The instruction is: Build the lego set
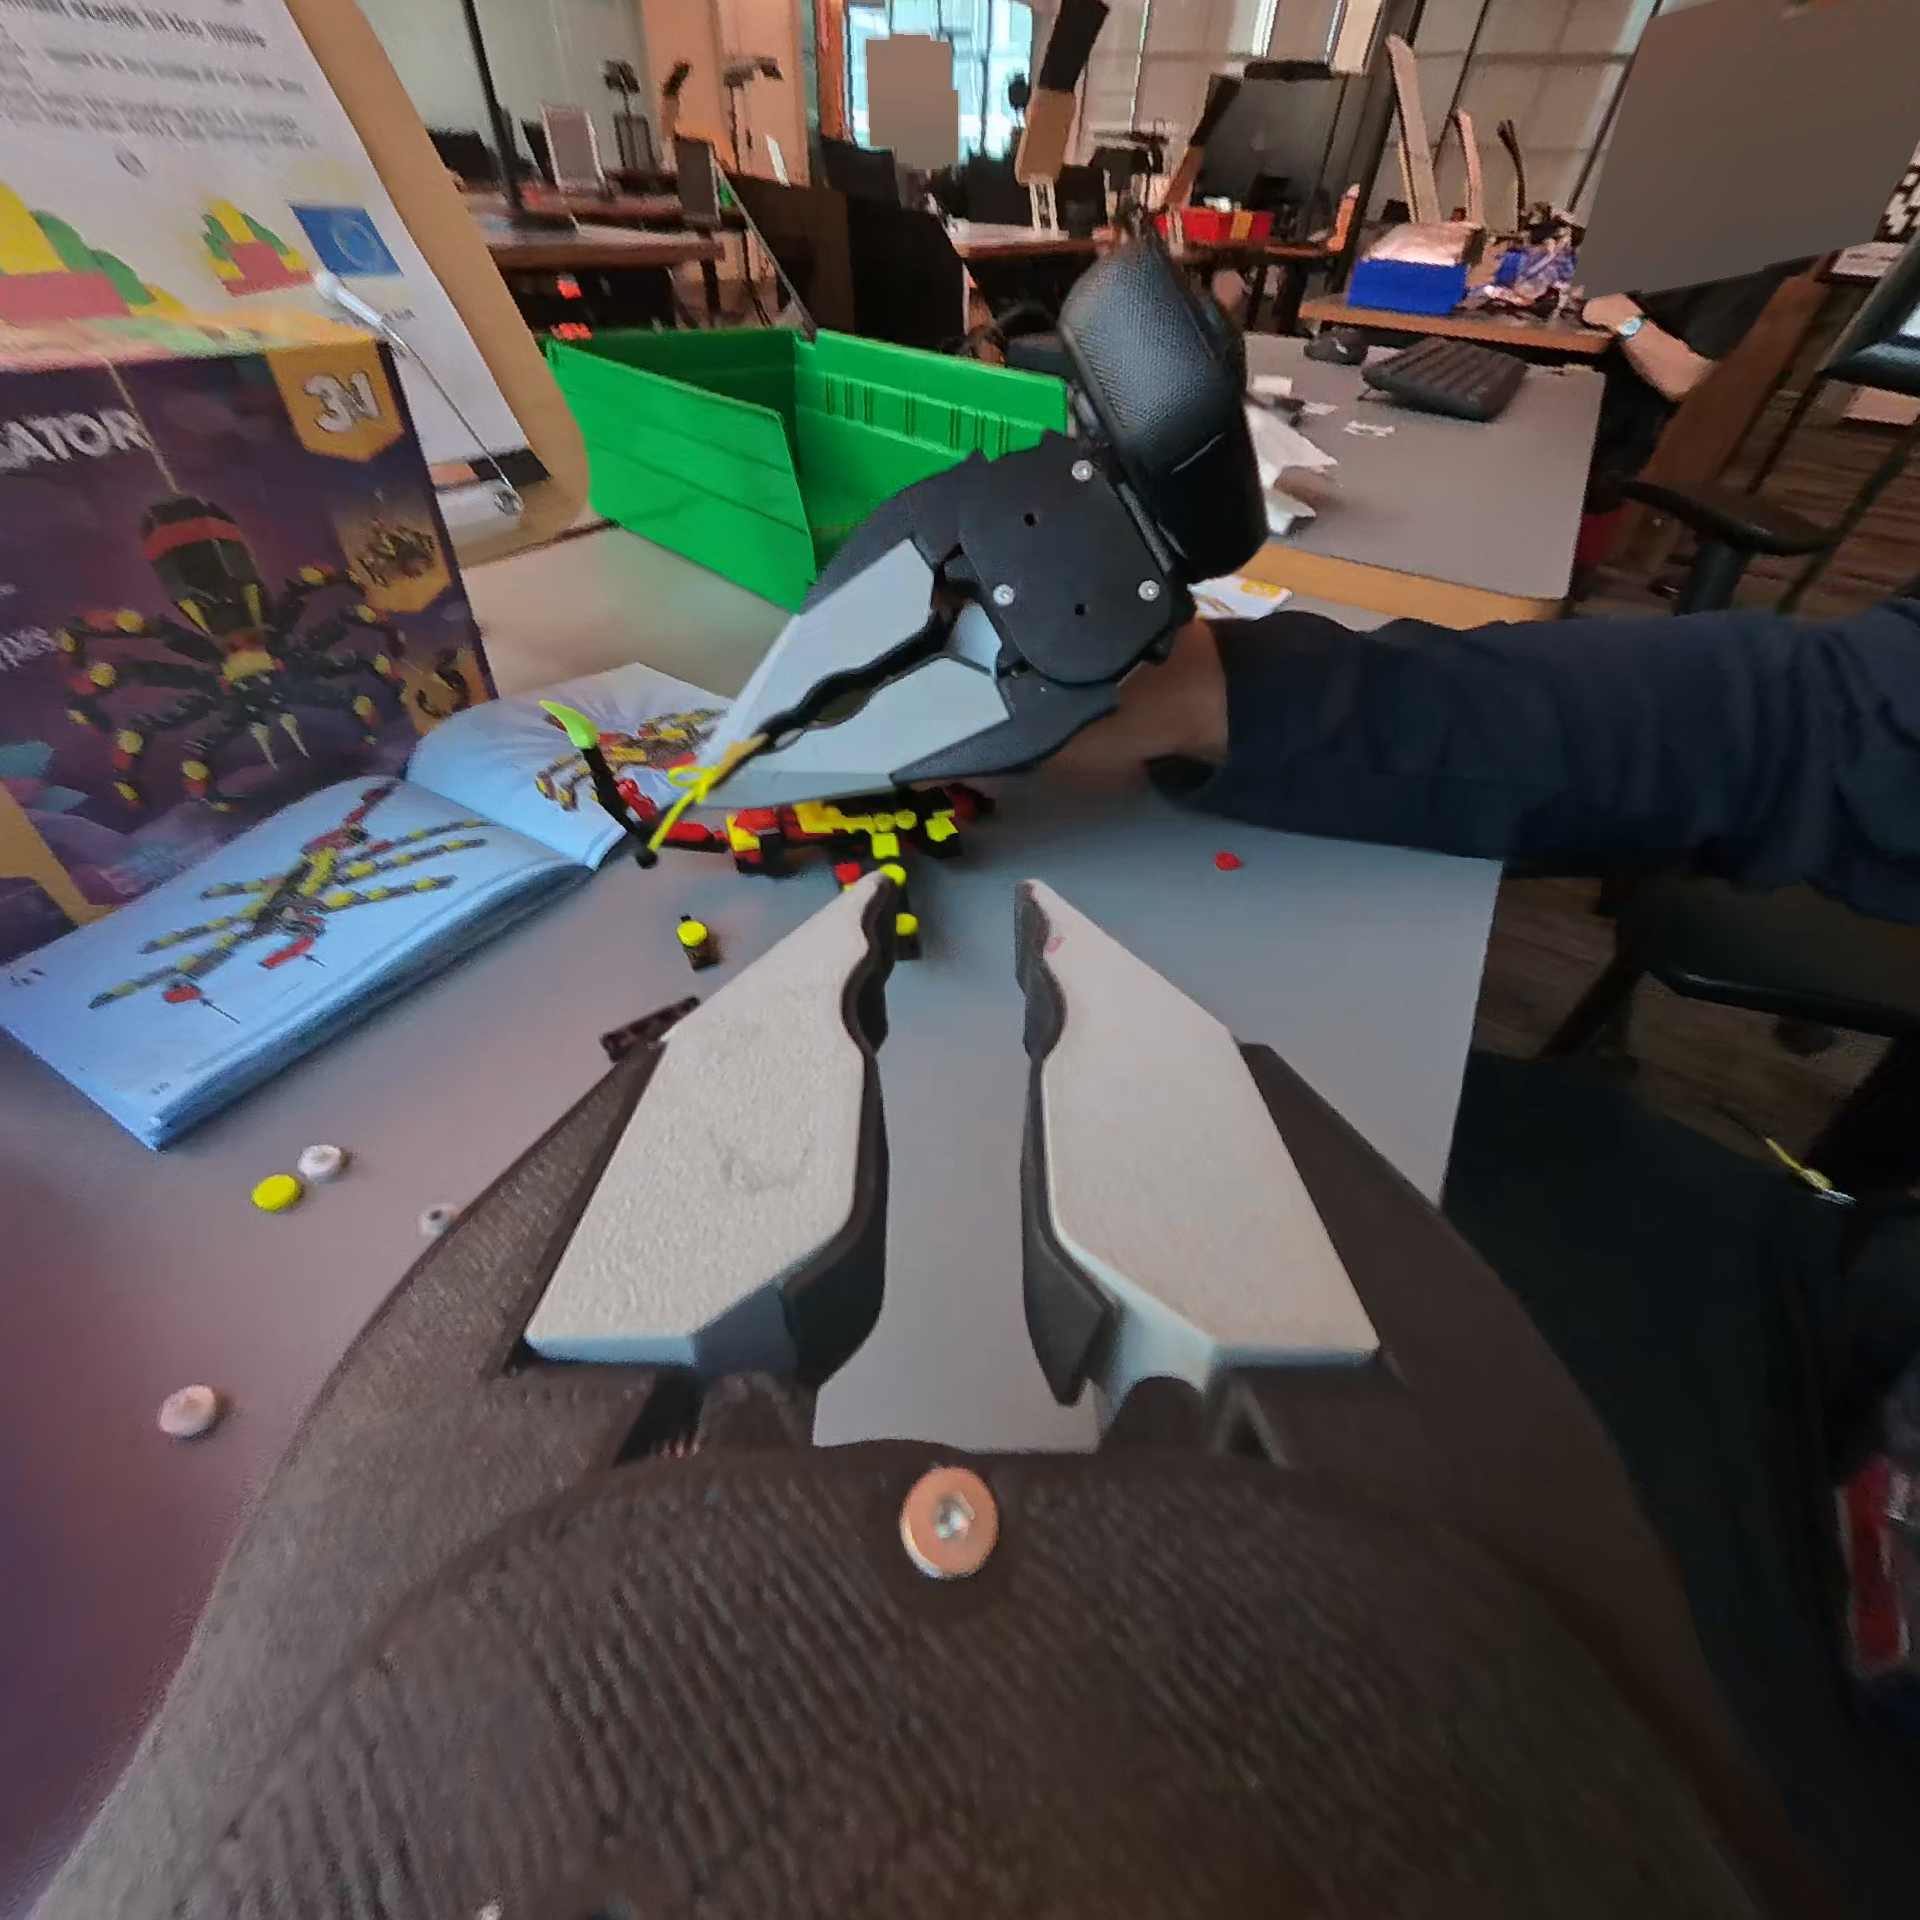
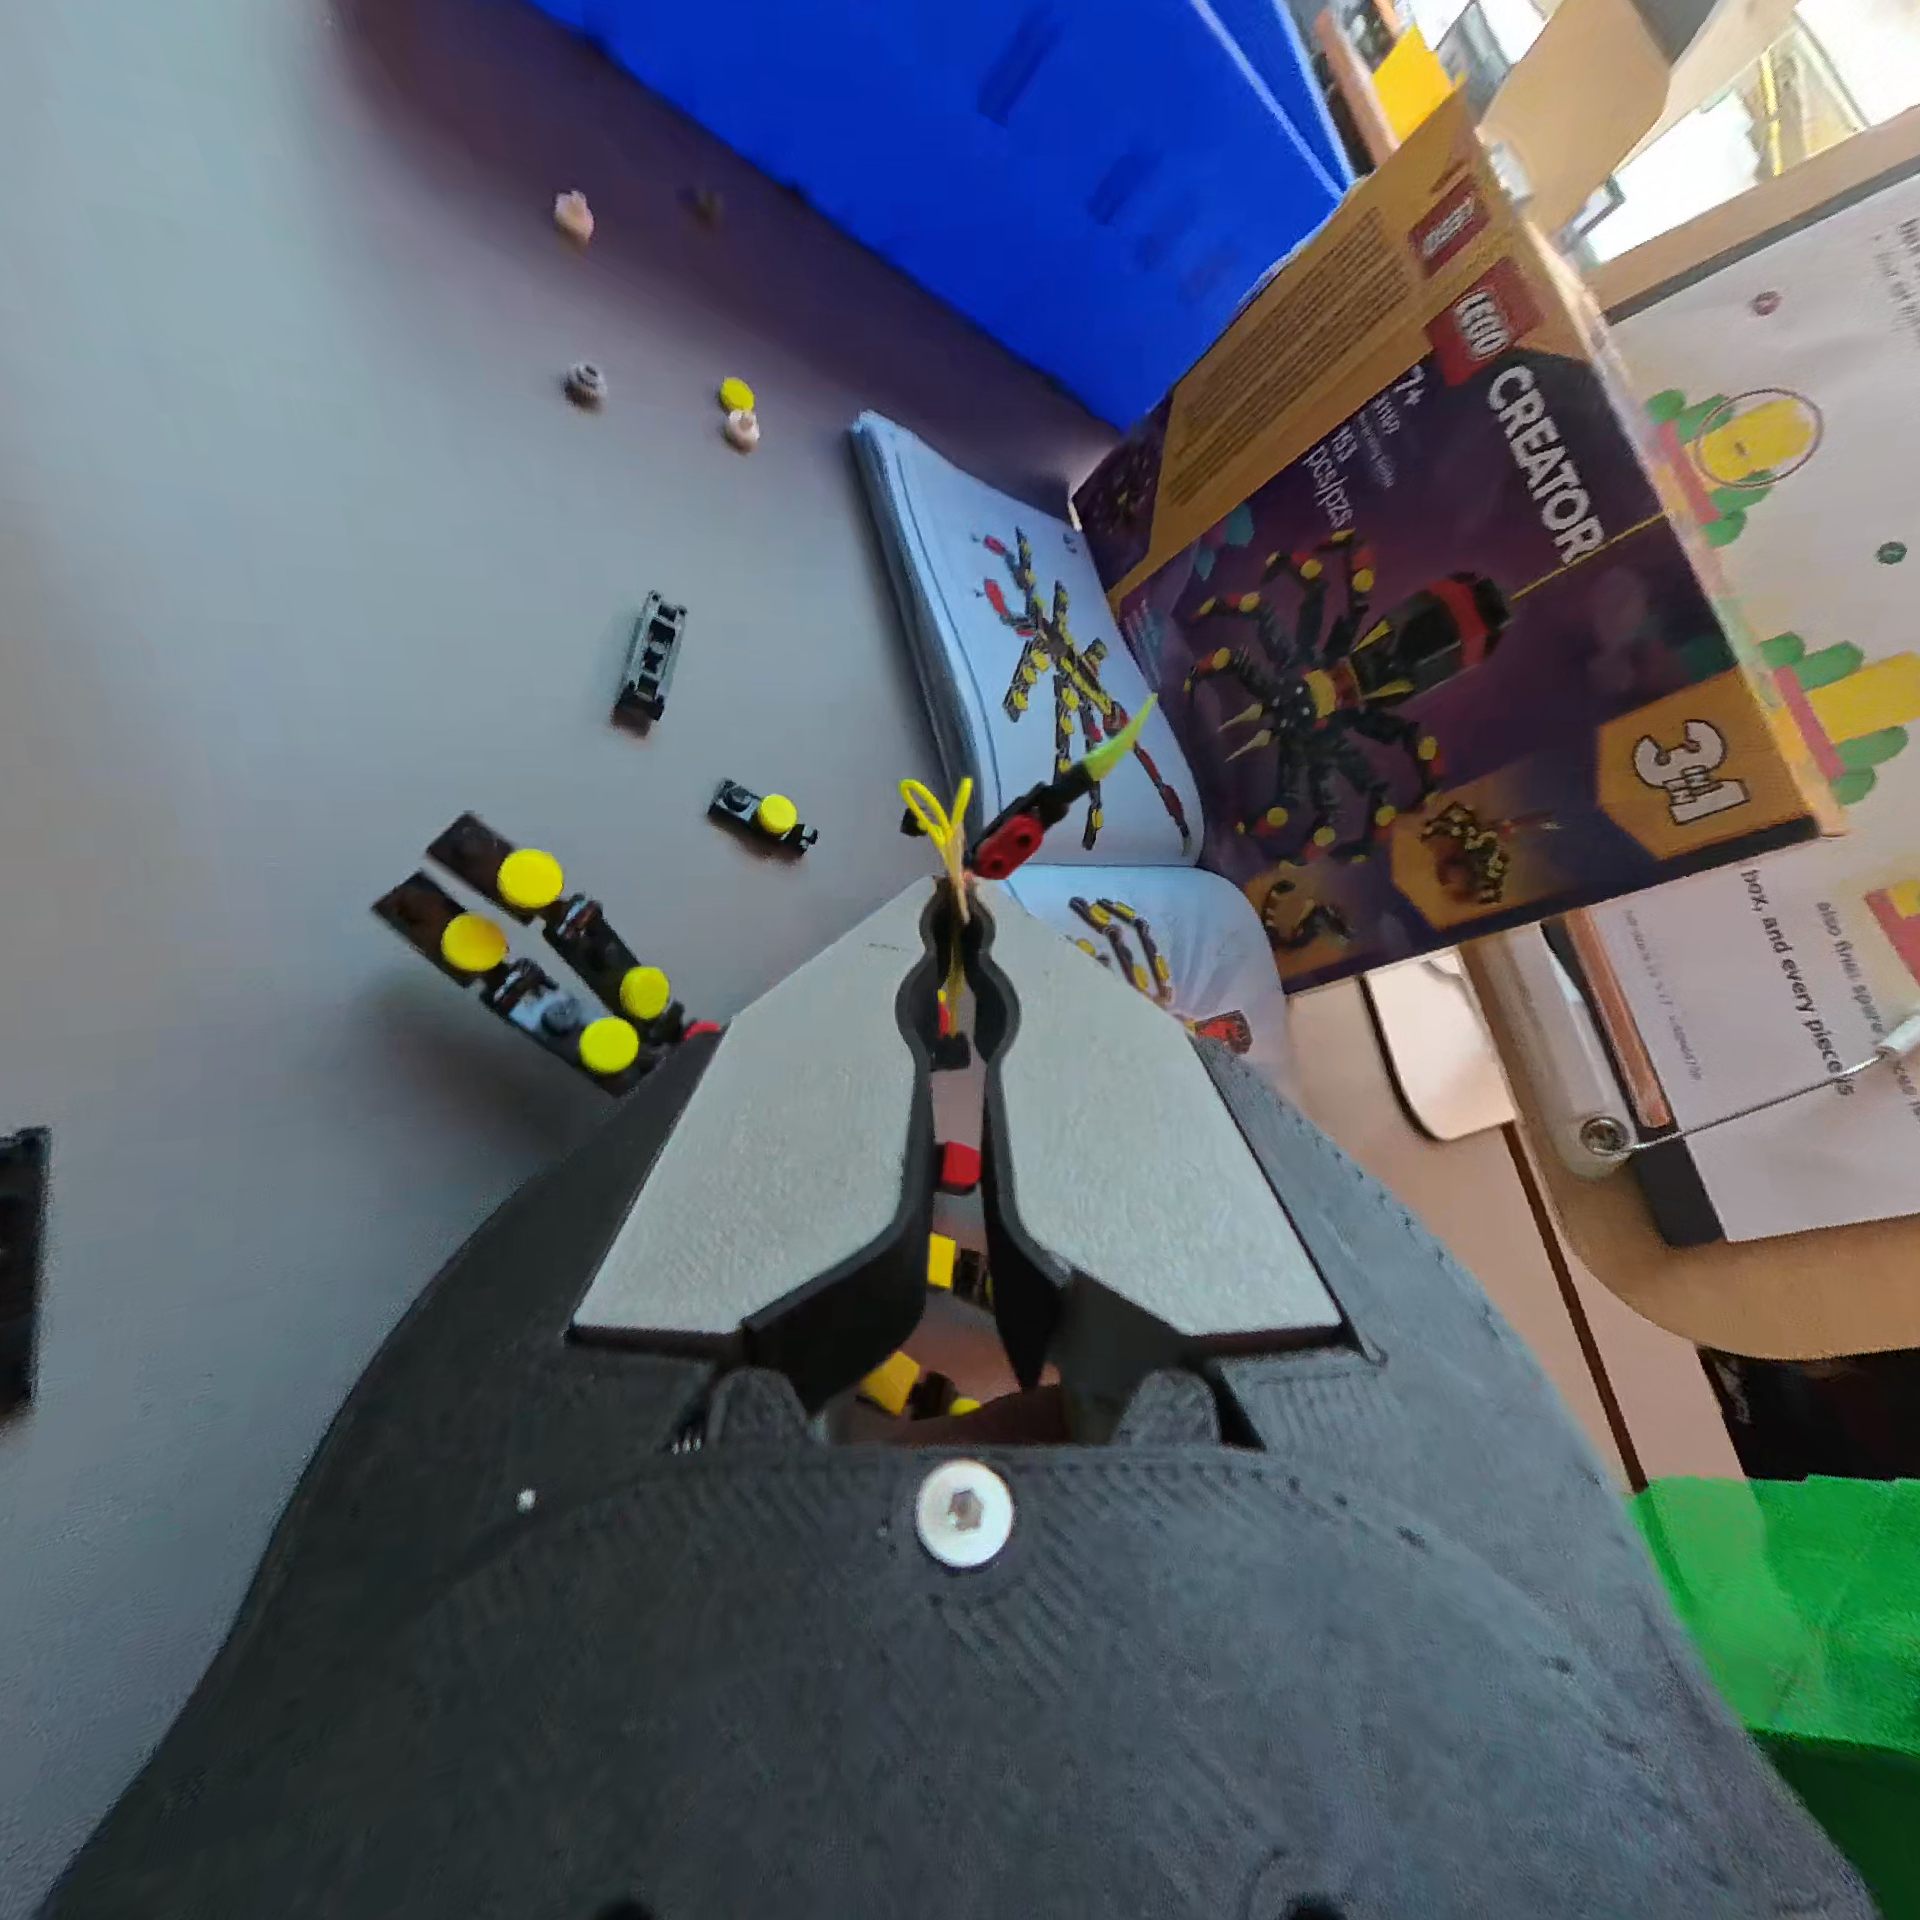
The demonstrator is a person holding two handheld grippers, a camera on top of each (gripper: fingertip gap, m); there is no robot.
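Observation:
A partly built red, yellow and black lego model (image 1: 852,831) lies on the grey table. A black stalk with a lime claw (image 1: 578,724) rises at its left end. My right gripper (image 2: 956,896) is shut on a thin yellow looped piece (image 2: 938,821) just above the model; it also shows in the left wrist view (image 1: 750,750). A red piece with the lime claw (image 2: 1039,821) sits just past its tips. My left gripper (image 1: 953,891) is open and empty, its tips close in front of the model. Black leg pieces with yellow round tiles (image 2: 540,956) lie to the left.
The set's box (image 1: 208,623) and the open instruction booklet (image 1: 312,914) stand at the left. A green bin (image 1: 790,457) is behind, a blue bin (image 2: 987,156) beside. Small loose pieces (image 1: 275,1192) and a red stud (image 1: 1227,860) lie scattered. The table edge (image 1: 1465,1039) runs at the right.

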